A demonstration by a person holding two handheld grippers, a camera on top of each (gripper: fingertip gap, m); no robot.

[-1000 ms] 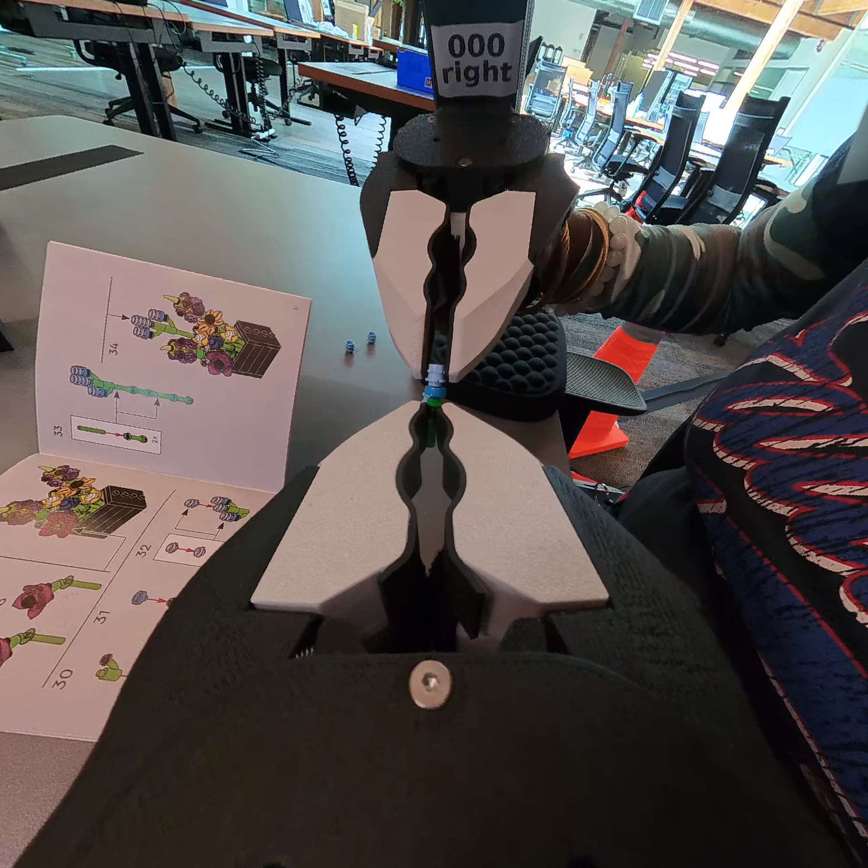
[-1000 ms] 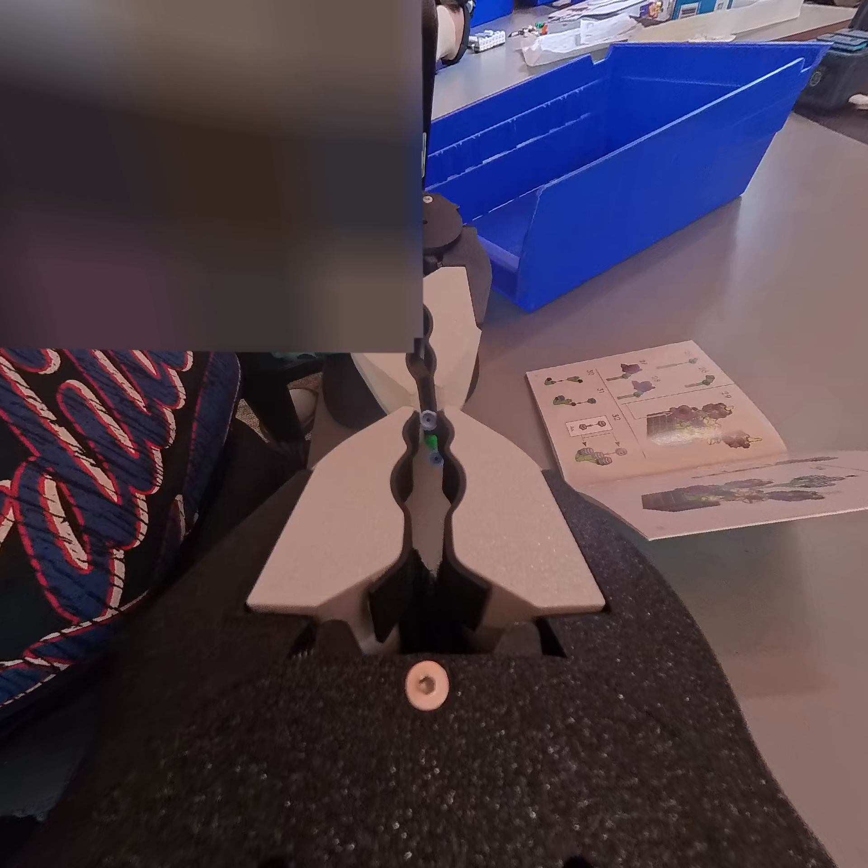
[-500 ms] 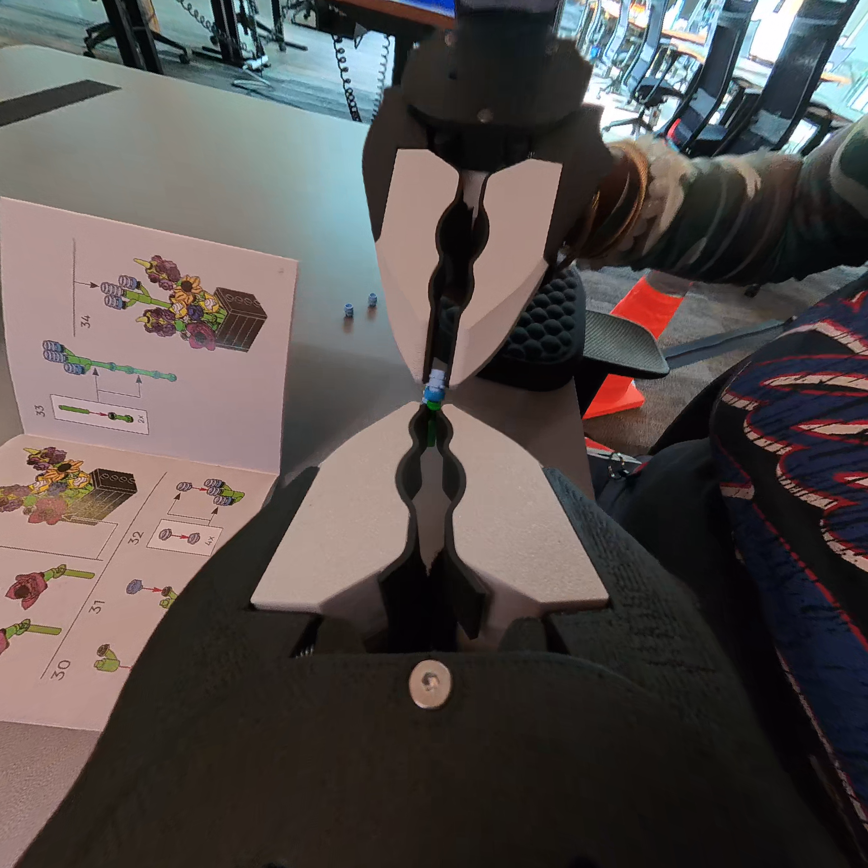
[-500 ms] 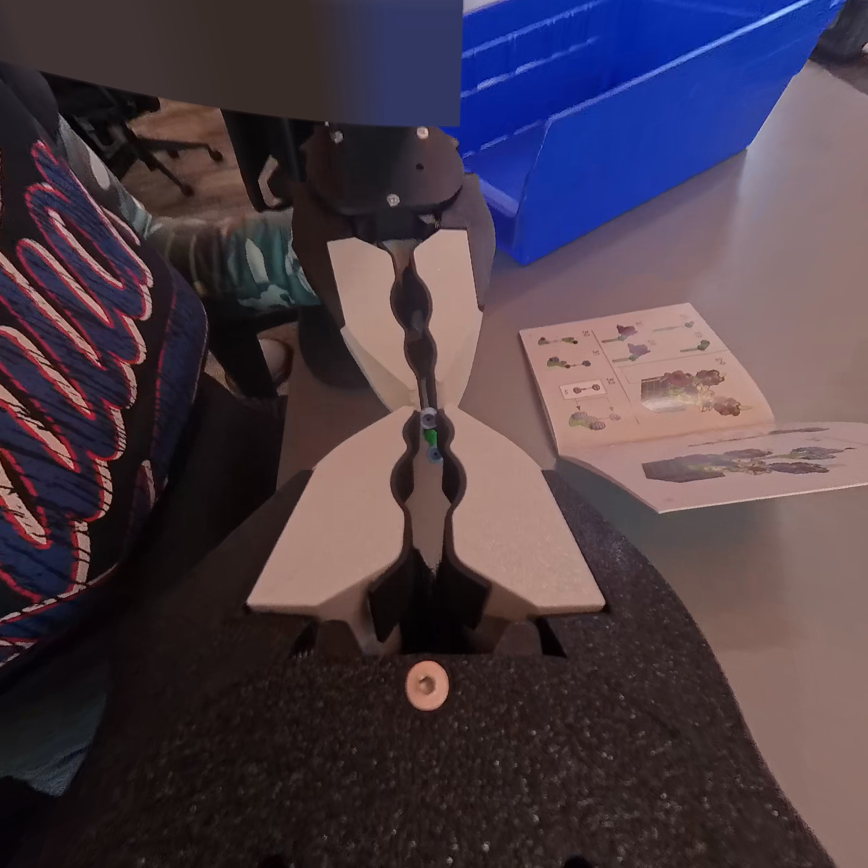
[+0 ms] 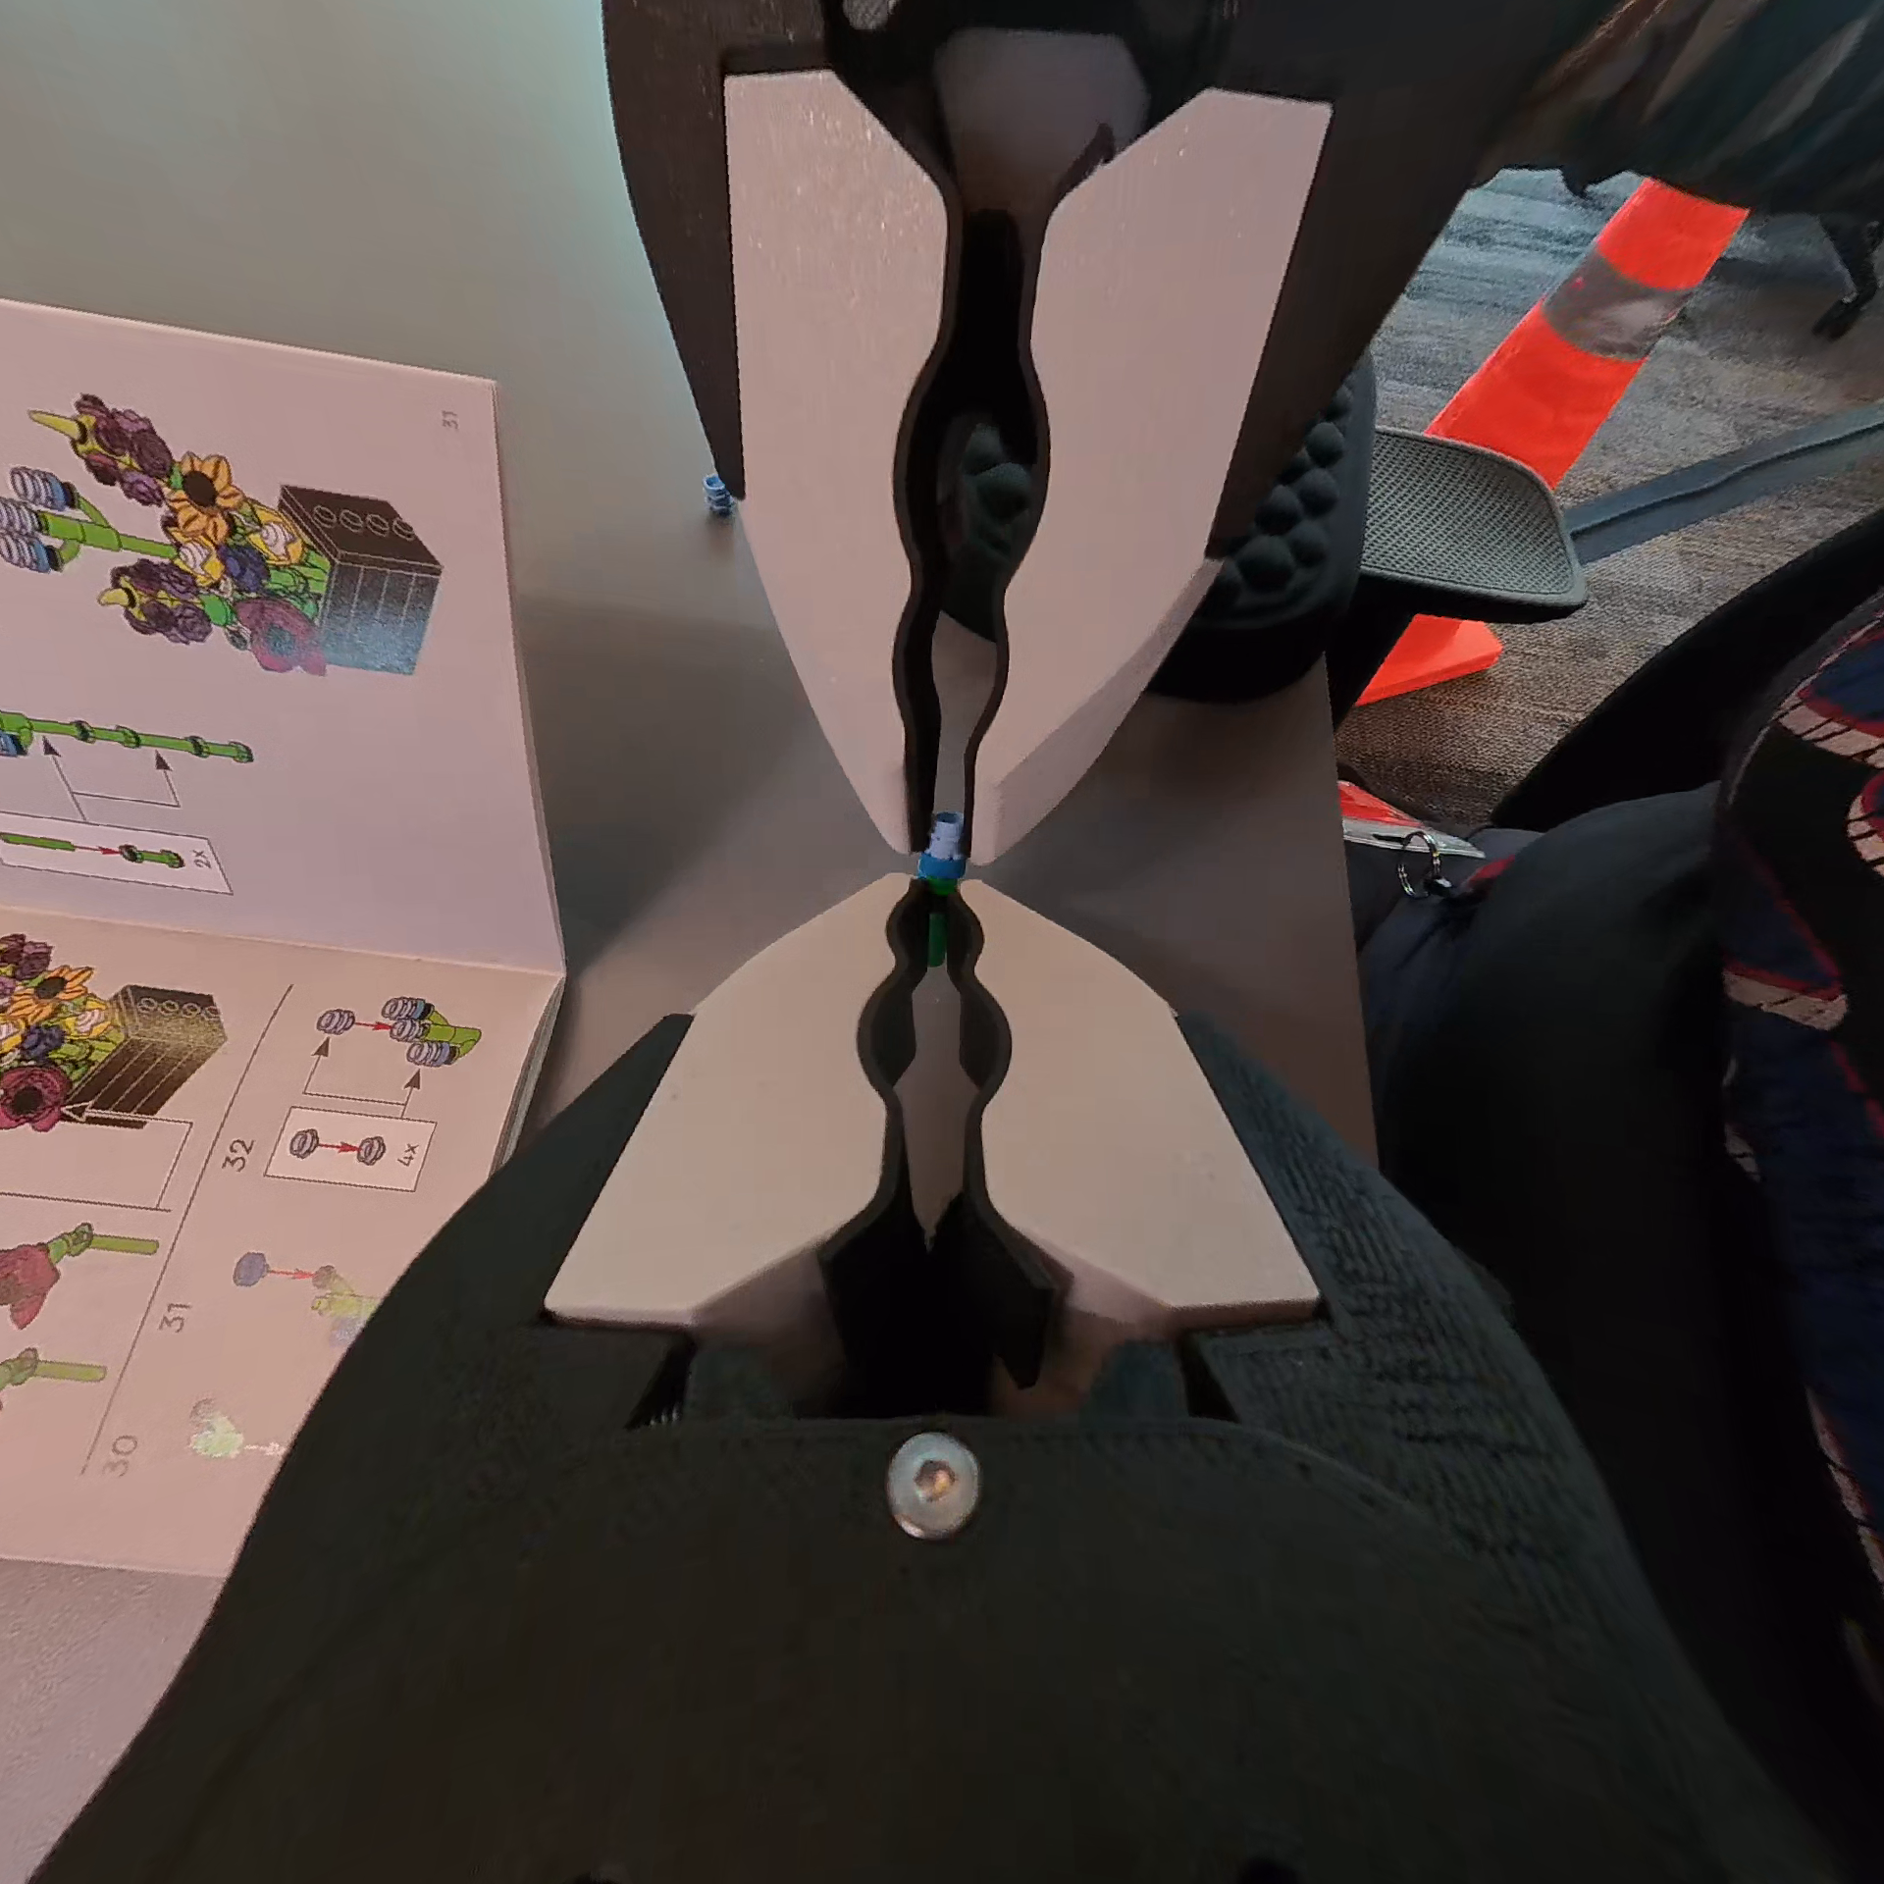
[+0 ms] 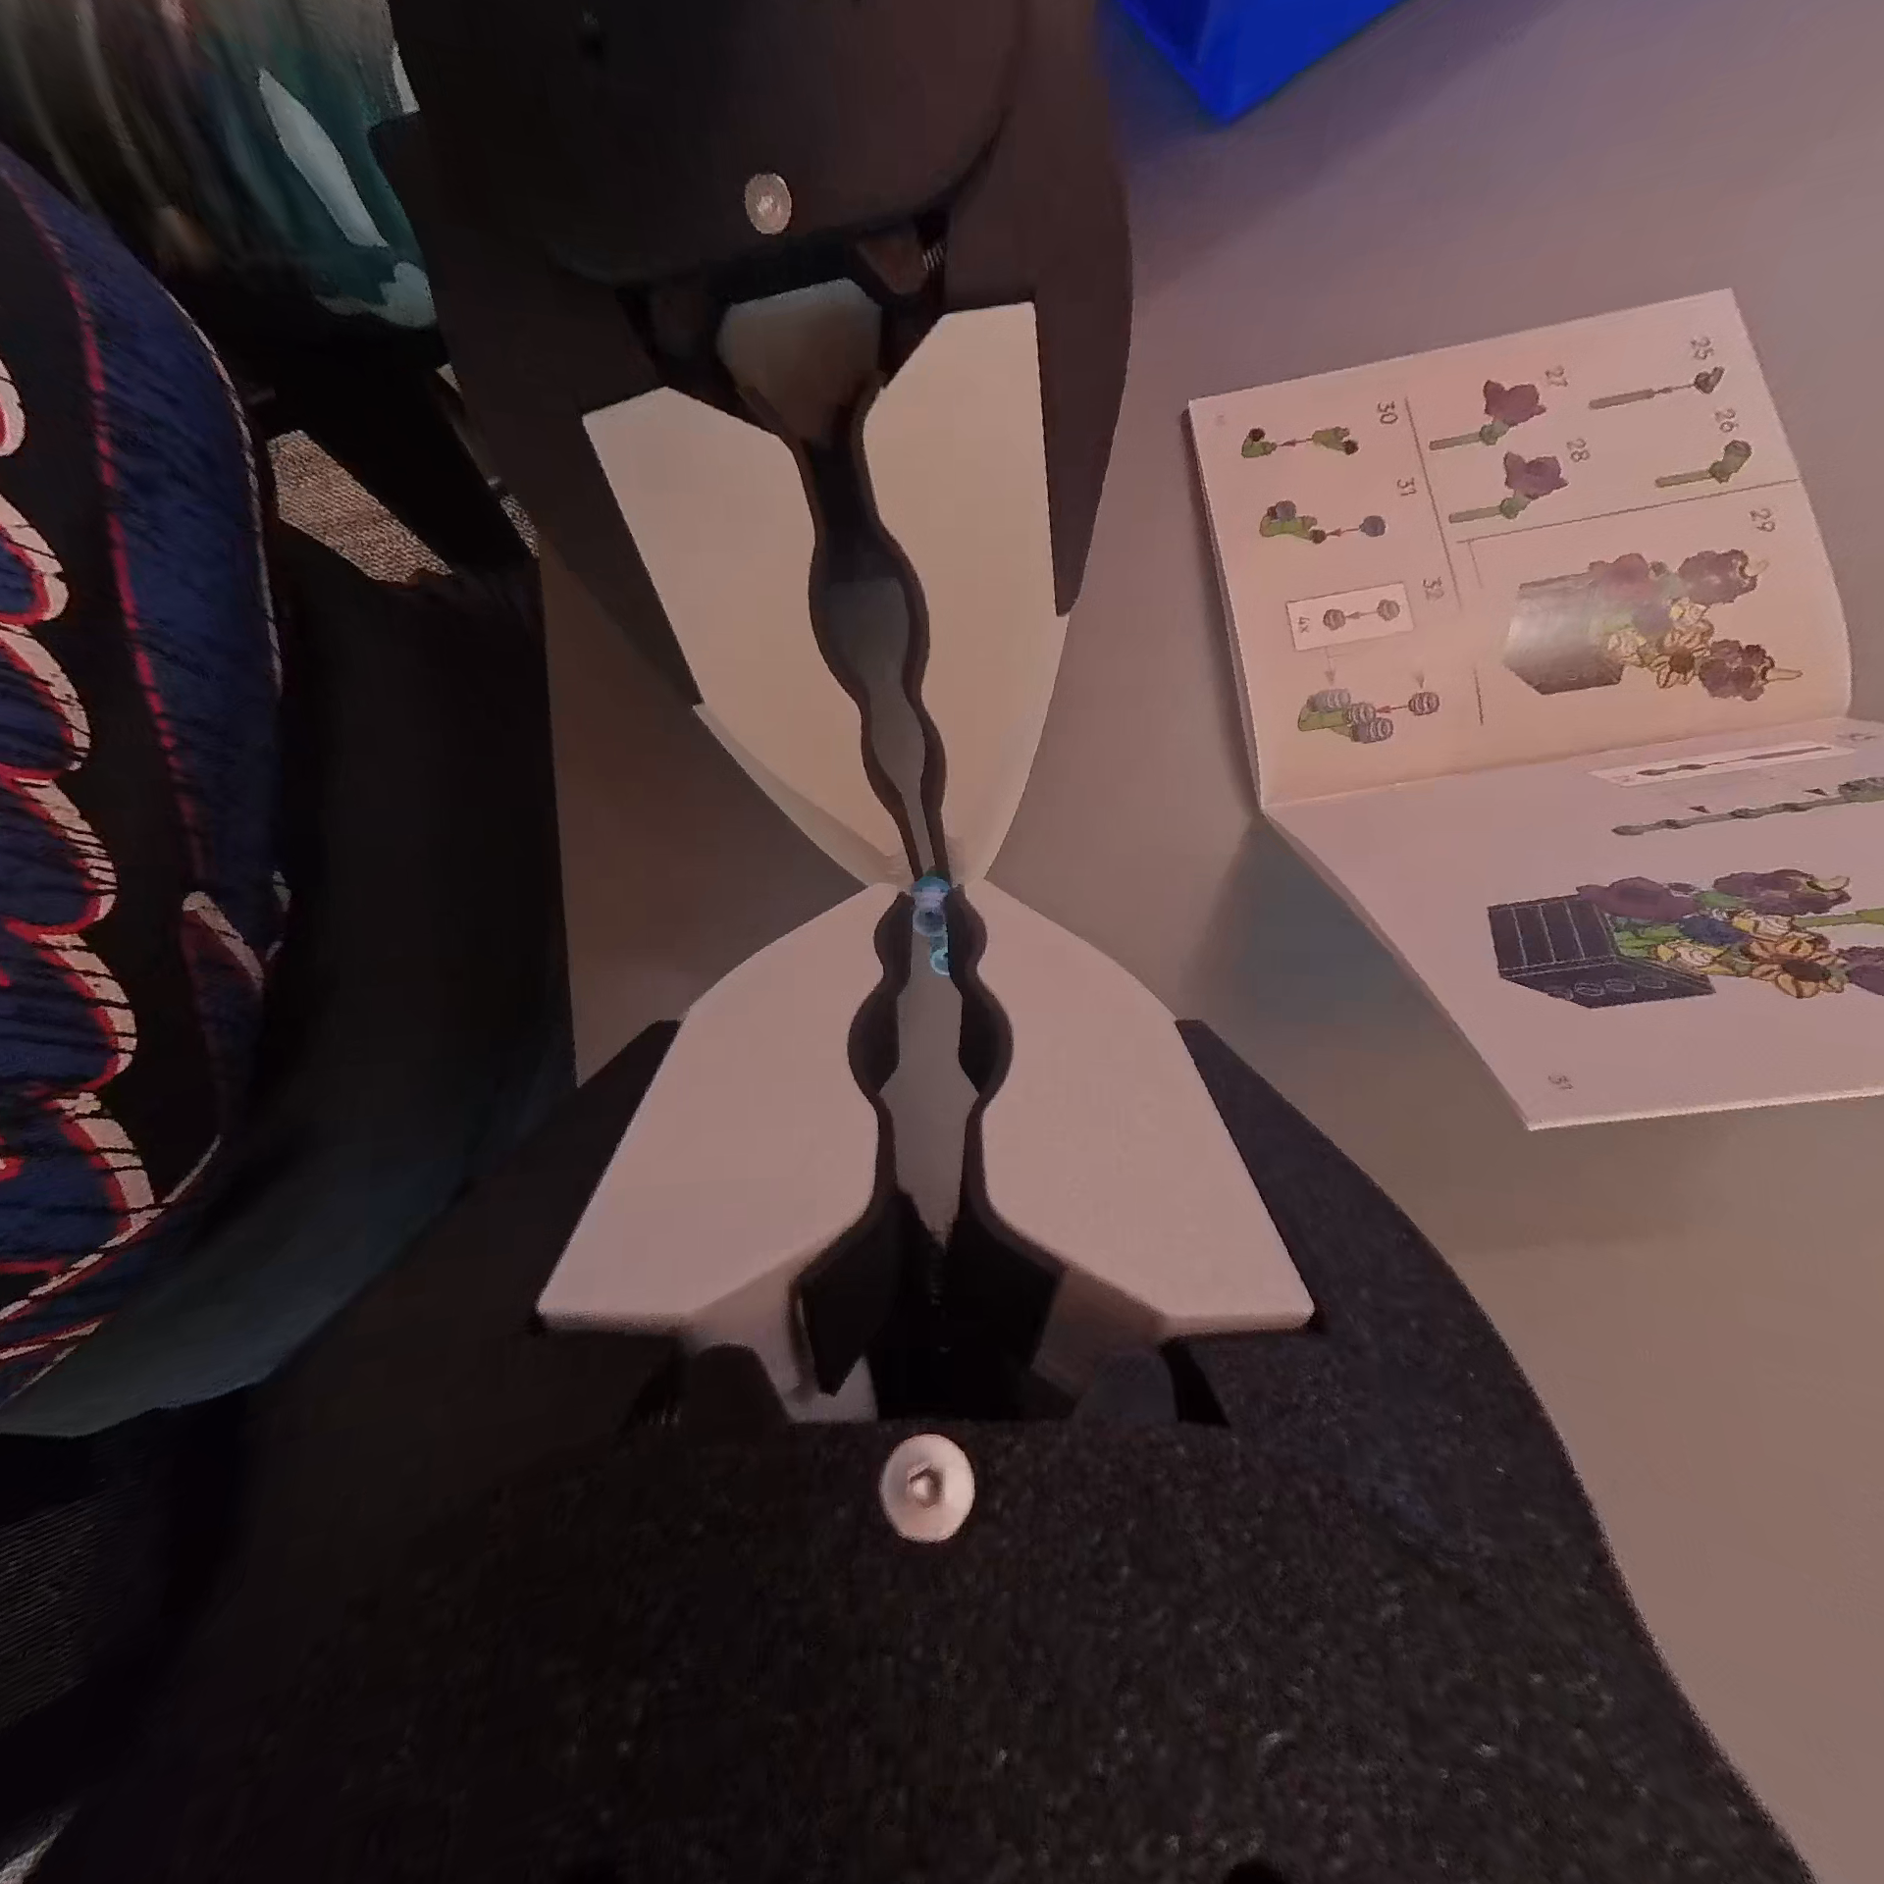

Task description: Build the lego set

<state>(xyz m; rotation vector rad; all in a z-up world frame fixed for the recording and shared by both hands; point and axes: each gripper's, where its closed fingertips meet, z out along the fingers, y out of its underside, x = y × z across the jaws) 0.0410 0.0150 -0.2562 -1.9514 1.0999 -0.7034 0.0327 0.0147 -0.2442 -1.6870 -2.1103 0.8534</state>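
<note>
In the left wrist view the left claw (image 5: 936, 897) is drawn narrow, its tips pinching a thin green stem (image 5: 934, 936) that runs back into the slot between the fingers. Tip to tip with it comes the right claw (image 5: 946, 824), reaching in from the top of the picture, also narrow and clamped on a small blue and white stud piece (image 5: 940, 854) that sits right on the end of the stem, so the two parts touch between the two sets of tips. Both are held above the grey bench (image 5: 306, 184). To the left lies an open instruction booklet (image 5: 255, 816) with coloured drawings of flowers and a dark box. Just beside the right claw's dark outer edge a tiny loose blue stud (image 5: 720, 495) rests on the bench. Only this view takes in the orange cone (image 5: 1560, 377) on the carpet, a black mesh chair part (image 5: 1468, 540), and a dark garment with a red and blue pattern (image 5: 1815, 918) at the right. In the right wrist view the right claw (image 6: 926, 899) is in the foreground, closed on the stud piece (image 6: 928, 916), which looks pale blue and blurred here; the green of the stem barely shows at the meeting point. The left claw (image 6: 923, 867) comes down from above. The booklet (image 6: 1529, 714) now lies to the right, and only this view catches a corner of a blue bin (image 6: 1254, 51) at the top and the bench (image 6: 1325, 204) under it. The patterned garment (image 6: 102, 714) fills the left edge.
</note>
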